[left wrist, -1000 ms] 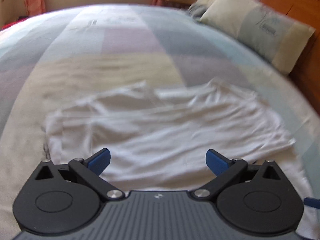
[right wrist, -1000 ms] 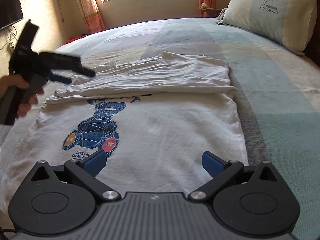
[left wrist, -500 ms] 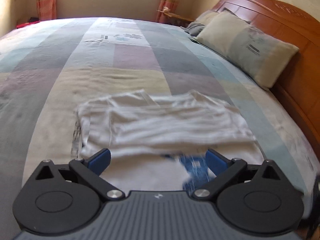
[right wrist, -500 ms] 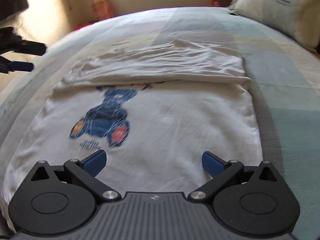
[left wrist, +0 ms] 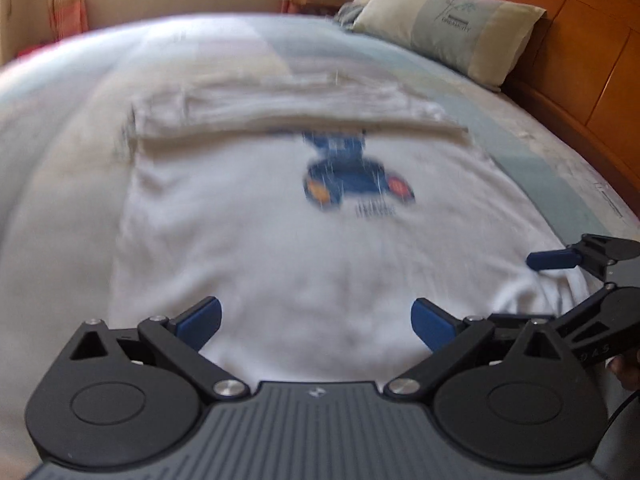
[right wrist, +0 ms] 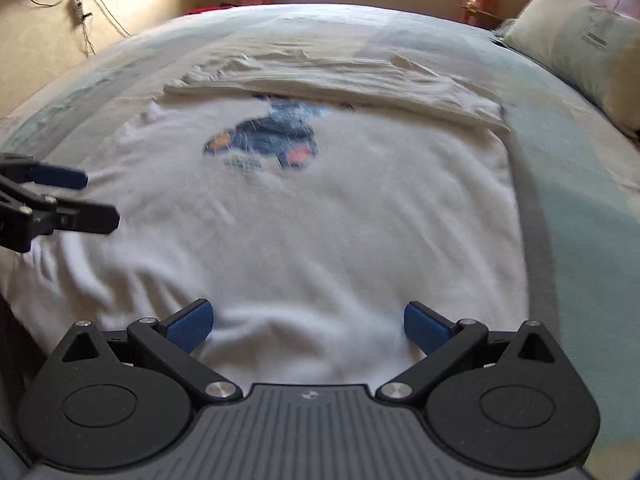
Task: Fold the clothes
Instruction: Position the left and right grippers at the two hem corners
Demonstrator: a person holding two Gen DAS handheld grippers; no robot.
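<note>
Since a second ago the shirt (right wrist: pixel 320 216) has slid up and away in both wrist views: I have drawn both grippers back toward its near edge, and the left one no longer sits out over the far fold. Shirt lies flat on the bed (right wrist: pixel 580 208), print (right wrist: pixel 264 142) up, far part already folded toward me in a band (right wrist: pixel 340 88) that runs left to right. The near edge runs the same way, straight across in front of both tools. Left gripper (left wrist: pixel 316 318) is spread, over the near left part; right gripper (right wrist: pixel 306 322) is spread, over the near right, nothing pinched. Each looks about equally close to the edge. Pillow (left wrist: pixel 452 28) is to the far right. Judgement: the near edge looks like the next hold, but motion blur hides the contact.
</note>
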